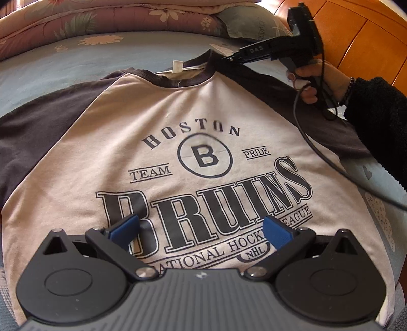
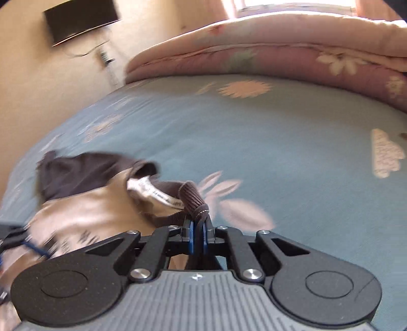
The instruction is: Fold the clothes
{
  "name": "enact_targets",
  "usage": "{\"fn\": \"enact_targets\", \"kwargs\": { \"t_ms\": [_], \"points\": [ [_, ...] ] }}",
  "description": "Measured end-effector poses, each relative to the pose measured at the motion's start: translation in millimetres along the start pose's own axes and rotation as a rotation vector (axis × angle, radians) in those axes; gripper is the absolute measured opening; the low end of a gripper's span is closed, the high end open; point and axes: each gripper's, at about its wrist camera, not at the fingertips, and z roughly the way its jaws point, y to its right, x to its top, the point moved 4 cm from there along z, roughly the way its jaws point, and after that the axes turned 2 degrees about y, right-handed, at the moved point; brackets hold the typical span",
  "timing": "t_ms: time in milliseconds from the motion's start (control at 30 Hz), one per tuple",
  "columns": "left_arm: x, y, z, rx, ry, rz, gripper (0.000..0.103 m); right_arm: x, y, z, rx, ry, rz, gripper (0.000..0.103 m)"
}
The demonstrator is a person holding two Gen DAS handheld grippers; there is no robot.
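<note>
A beige T-shirt (image 1: 157,112) with dark raglan sleeves and a "Boston Bruins" print lies flat, front up, on the bed. My left gripper (image 1: 199,222) hovers open over the lower part of the print, with nothing between its blue pads (image 1: 276,230). My right gripper (image 1: 230,59), held by a hand (image 1: 315,81) in a black sleeve, reaches in from the right to the collar. In the right wrist view that right gripper (image 2: 198,224) is shut on the dark ribbed collar (image 2: 192,197), which bunches up above the pads, beside the white neck label (image 2: 155,194).
The blue floral sheet (image 1: 76,63) covers the bed. A folded pink floral quilt (image 1: 101,20) and a pillow (image 1: 251,23) lie along the far side. Orange wooden panels (image 1: 368,38) stand at the right. A black cable (image 1: 330,165) trails across the shirt's right sleeve. A dark screen (image 2: 78,20) hangs on the wall.
</note>
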Motion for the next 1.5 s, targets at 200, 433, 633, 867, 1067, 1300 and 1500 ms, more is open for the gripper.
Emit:
{"fn": "enact_targets", "kwargs": {
  "t_ms": [200,433,633,867,1067,1300,1500],
  "points": [
    [0,-1,0,-0.001,0.004,-0.009,0.102,0,25,14,-0.147,0.016,0.113,0.036],
    [-1,0,0,0.001,0.012,-0.009,0.102,-17,-1,-40,-0.141,-0.028,0.184,0.066],
    [1,0,2,0.008,0.01,-0.012,0.102,-47,0,-8,-0.294,-0.116,0.159,0.07],
    [3,-1,-2,0.019,-0.012,0.007,0.102,-31,13,-28,-0.337,-0.06,0.303,0.082],
    [-2,13,-38,0.034,0.024,0.015,0.102,-86,-46,-105,-0.366,-0.054,0.141,0.092],
    [-52,39,-48,0.094,-0.115,0.111,0.102,-161,-70,-111,-0.438,-0.155,0.106,0.095],
    [-91,57,-78,0.068,-0.16,0.157,0.102,-159,-128,-158,-0.445,-0.126,0.116,0.096]
  ]
}}
